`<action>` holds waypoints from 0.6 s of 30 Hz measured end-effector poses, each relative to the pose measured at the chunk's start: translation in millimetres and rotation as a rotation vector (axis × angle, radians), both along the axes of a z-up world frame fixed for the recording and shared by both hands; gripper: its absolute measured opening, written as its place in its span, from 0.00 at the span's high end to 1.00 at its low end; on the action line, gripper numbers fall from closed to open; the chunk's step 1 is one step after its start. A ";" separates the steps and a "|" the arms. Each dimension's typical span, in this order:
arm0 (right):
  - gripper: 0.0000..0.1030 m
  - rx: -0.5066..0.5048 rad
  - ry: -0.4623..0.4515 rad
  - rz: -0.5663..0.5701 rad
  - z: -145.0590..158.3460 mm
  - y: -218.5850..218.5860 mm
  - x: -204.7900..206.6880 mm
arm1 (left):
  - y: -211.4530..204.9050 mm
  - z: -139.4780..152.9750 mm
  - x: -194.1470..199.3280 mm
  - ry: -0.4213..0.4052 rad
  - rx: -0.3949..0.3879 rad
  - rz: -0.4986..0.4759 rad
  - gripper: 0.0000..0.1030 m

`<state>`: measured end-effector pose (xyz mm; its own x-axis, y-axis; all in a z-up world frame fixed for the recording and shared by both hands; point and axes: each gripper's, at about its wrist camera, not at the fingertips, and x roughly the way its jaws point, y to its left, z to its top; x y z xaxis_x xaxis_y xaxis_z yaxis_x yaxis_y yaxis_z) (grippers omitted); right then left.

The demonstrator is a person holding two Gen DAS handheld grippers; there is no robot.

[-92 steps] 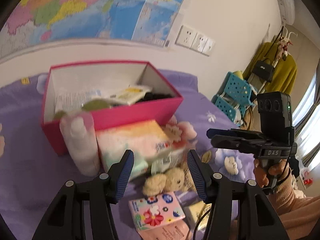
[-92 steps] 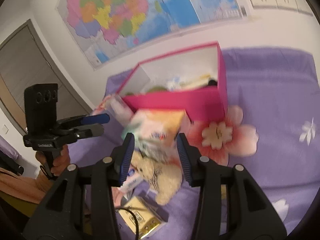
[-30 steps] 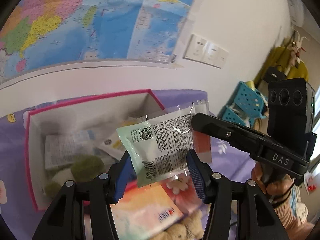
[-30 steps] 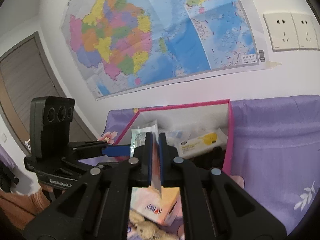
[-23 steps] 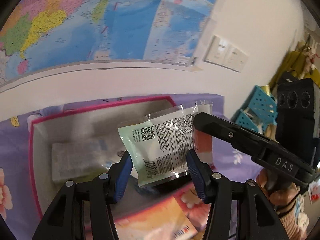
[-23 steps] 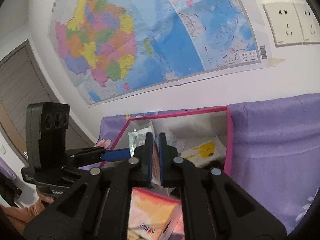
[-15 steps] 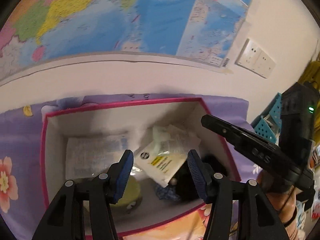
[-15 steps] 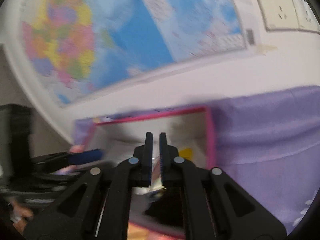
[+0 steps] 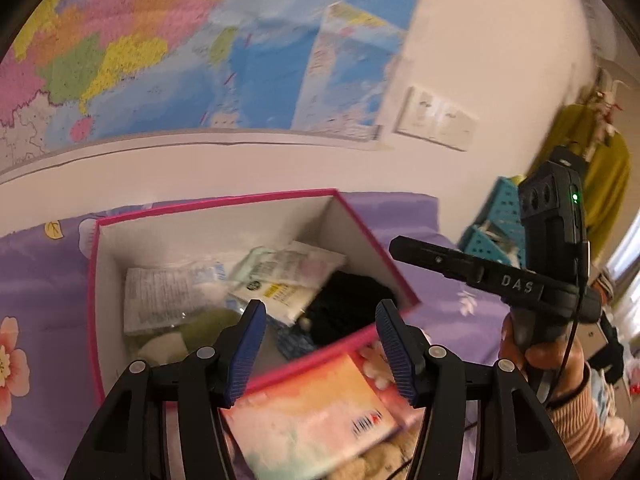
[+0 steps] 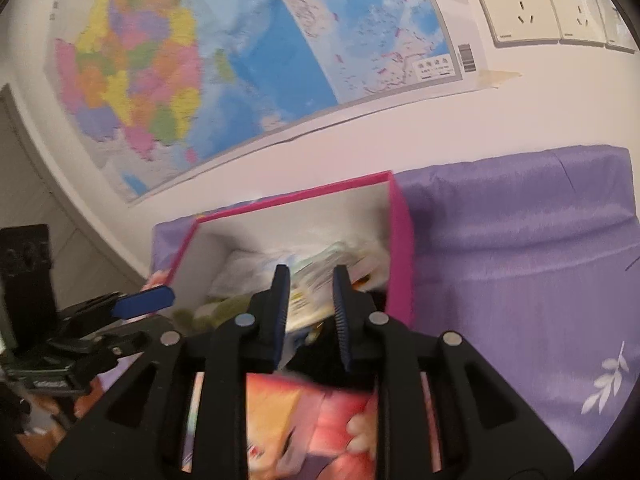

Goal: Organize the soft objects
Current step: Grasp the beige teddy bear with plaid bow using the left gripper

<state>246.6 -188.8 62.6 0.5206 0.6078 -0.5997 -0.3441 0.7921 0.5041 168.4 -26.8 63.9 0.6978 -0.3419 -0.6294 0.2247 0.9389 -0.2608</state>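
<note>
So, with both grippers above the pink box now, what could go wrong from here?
1. The green-and-white packet lies loosely on top of other packets in the pink box, so it may slide when more is added.
2. The tissue pack lies right against the box's near wall, so grabbing it may push the box.
3. The left gripper and the right gripper, whose jaws are opening, are close together and might collide.

Bed surface: purple flower-print sheet (image 9: 420,232). Resting on it: open pink box (image 9: 372,236) at far side; orange-pink tissue pack (image 9: 312,416) against its near wall.
</note>
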 end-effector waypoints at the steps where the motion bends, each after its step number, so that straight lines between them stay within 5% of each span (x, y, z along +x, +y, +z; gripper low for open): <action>1: 0.71 0.013 -0.005 0.014 3.9 -1.4 -8.3 | -1.0 0.9 -7.8 -0.008 -0.005 -0.014 0.43; 8: 0.60 0.058 -0.021 0.080 17.9 -4.0 -55.5 | -2.4 -5.6 -49.8 -0.029 -0.018 -0.057 0.40; 18: 0.51 0.007 0.054 0.101 -11.6 -12.1 -106.4 | 0.6 -43.0 -86.8 0.063 -0.079 -0.115 0.40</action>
<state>140.1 -200.9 50.9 0.4237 0.6596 -0.6208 -0.3940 0.7513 0.5295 81.7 -26.2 20.9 0.6115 -0.4673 -0.6385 0.3105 0.8840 -0.3496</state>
